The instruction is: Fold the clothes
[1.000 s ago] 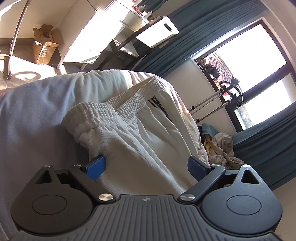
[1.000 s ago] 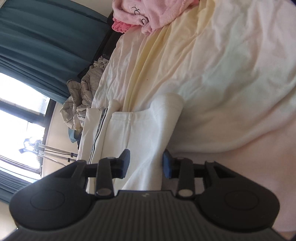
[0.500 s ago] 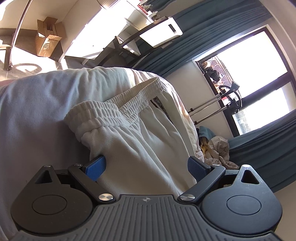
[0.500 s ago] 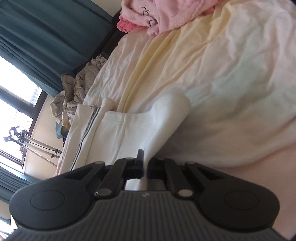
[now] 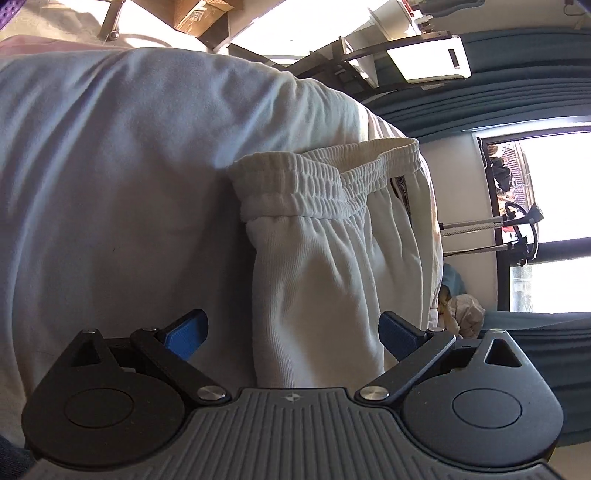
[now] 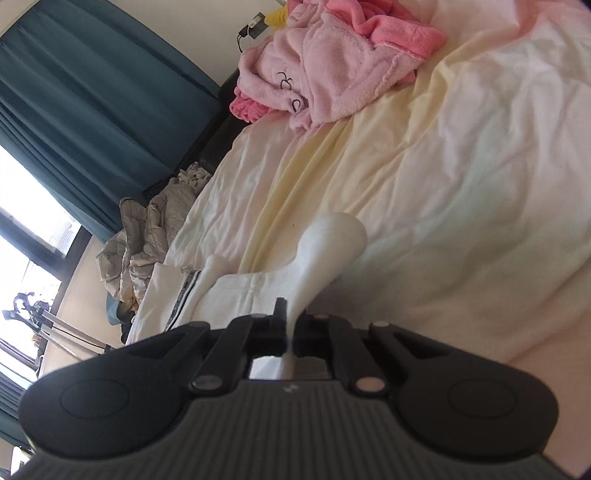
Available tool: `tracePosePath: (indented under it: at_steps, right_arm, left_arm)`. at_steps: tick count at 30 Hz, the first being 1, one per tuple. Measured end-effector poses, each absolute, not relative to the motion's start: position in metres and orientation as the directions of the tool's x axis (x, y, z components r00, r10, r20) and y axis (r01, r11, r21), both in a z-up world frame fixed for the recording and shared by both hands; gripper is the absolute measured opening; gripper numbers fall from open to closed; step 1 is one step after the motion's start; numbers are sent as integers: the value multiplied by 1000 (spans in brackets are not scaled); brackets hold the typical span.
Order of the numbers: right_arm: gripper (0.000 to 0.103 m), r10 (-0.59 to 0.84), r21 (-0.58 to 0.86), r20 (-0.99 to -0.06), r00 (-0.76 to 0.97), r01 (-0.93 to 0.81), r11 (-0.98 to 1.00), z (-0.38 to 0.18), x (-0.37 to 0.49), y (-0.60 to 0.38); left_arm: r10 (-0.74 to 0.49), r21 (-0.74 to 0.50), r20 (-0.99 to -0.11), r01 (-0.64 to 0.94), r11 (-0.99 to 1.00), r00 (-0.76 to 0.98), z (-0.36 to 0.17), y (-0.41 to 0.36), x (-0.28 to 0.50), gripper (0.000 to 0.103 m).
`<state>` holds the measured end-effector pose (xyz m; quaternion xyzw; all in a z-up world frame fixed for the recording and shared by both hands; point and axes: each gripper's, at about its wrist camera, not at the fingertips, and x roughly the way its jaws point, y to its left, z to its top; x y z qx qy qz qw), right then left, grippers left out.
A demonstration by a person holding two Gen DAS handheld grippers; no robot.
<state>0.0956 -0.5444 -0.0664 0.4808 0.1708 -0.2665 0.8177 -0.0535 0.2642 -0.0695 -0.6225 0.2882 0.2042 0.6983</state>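
Note:
White sweatpants [image 5: 325,266] with an elastic waistband [image 5: 317,188] lie on the bed. My left gripper [image 5: 293,332] is open, its blue pads [image 5: 186,332] on either side of the fabric below the waistband, apart from it. In the right wrist view the same white pants [image 6: 258,291] lie with a dark side stripe [image 6: 183,299]. My right gripper [image 6: 290,321] is shut on the edge of a pant leg, and the cloth rises from the jaws in a raised fold [image 6: 332,243].
A pale sheet [image 6: 443,166] covers the bed. A pink fleece garment [image 6: 332,66] lies at the far end. Crumpled grey clothes [image 6: 147,229] sit by the teal curtains [image 6: 92,103]. A cardboard box [image 5: 207,14] and a desk frame [image 5: 351,66] stand beyond the bed.
My right gripper closed on the pant leg edge and pulled it up into a raised fold. My left gripper swung so the waistband sits more centred; it stayed open.

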Motion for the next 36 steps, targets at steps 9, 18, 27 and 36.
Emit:
tracePosePath:
  at_steps: [9,18,27,36]
  right_arm:
    - [3,-292,712,-473,831,556,429,-58,96,-537]
    - [3,-291,732,-405,867,499,465,-39,89,-534]
    - [3,-390,744,-339,856,497,446,-21,55,-546]
    - [3,-418,605,-363,833,552,574,11,124,-530]
  left_arm:
    - [-60,-761,-641,-624,179,765,-68,266,-23,64]
    - [-18,-760,-613,-584,284,790,-36,257,-43,11]
    - [-88,-827,-530,-490,277,844,-24,252,-71,10]
    - [-88,-868,-444,-404,287,892,-1,265,-4,11]
